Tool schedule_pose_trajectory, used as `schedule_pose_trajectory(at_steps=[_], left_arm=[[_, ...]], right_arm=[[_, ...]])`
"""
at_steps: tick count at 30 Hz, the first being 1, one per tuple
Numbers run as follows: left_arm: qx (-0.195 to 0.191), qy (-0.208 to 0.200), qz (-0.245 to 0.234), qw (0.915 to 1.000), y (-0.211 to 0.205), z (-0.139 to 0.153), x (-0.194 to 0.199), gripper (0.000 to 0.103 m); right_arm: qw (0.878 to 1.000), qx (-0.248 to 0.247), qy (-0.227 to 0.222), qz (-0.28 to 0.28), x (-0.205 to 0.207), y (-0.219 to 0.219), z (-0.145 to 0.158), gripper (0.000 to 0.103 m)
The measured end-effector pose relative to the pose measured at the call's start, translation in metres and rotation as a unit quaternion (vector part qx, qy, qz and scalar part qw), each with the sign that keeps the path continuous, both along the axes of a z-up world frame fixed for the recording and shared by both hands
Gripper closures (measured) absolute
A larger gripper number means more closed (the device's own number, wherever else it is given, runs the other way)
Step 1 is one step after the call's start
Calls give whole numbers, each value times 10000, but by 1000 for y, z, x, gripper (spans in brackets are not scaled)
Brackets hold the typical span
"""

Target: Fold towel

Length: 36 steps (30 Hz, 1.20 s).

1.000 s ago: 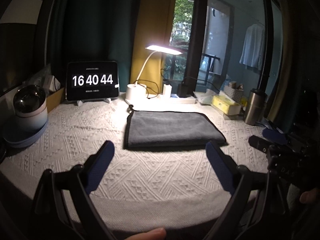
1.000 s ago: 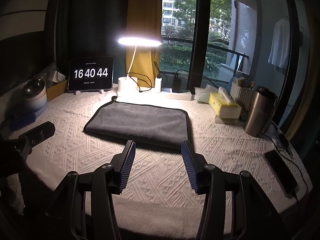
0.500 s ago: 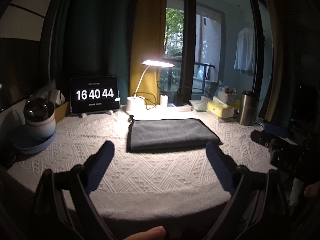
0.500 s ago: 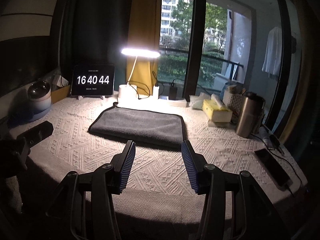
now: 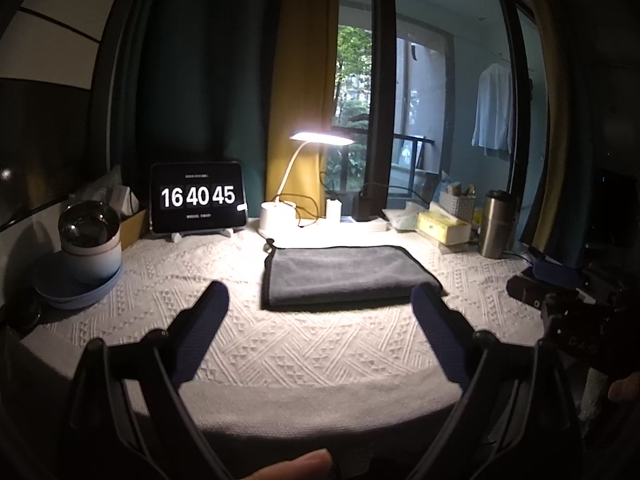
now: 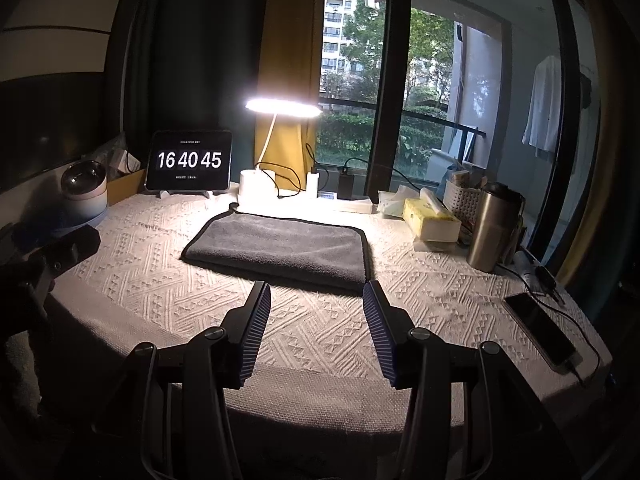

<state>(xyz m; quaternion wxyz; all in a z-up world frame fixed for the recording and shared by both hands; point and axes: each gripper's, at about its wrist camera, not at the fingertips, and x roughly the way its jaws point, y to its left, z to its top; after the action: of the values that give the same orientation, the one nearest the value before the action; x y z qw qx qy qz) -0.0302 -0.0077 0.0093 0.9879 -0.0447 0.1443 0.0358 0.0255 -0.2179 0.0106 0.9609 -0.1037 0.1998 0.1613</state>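
A grey towel (image 5: 344, 274) lies folded flat in a rectangle on the white textured tablecloth, under the lamp; it also shows in the right wrist view (image 6: 280, 246). My left gripper (image 5: 320, 304) is open and empty, held back near the table's front edge, short of the towel. My right gripper (image 6: 316, 300) is open and empty, just in front of the towel's near edge. The right gripper's body shows at the right of the left wrist view (image 5: 560, 300).
A tablet clock (image 5: 198, 198) and a lit desk lamp (image 5: 320, 140) stand at the back. A bowl and cup (image 5: 88, 248) sit at the left. A tissue box (image 6: 430, 220), steel tumbler (image 6: 492, 232) and phone (image 6: 540, 328) sit at the right.
Both grippers have pulled back and lowered away from the towel, so the table's front edge now shows. The towel has not moved. Both stay open.
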Motion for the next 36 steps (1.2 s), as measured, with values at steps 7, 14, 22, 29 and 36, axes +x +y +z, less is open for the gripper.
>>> schedule_pose_trajectory(at_steps=[7,14,22,29,36], left_arm=[[-14,30,-6,10000,-1,0,1,9],[-71,48,21,10000,0,-1,2,9],[-90,116,67,9999,1,-3,3,9],[-90,115,69,9999,1,-4,3,9],[-90,120,66,9999,1,-4,3,9]], right_arm=[[10000,-19,-16,10,0,-1,0,52],[10000,-35,-18,8,1,-1,0,52],[10000,-52,-16,24,0,0,-1,52],[10000,-46,-4,41,0,1,-1,52],[10000,-34,-8,47,0,2,-1,52]])
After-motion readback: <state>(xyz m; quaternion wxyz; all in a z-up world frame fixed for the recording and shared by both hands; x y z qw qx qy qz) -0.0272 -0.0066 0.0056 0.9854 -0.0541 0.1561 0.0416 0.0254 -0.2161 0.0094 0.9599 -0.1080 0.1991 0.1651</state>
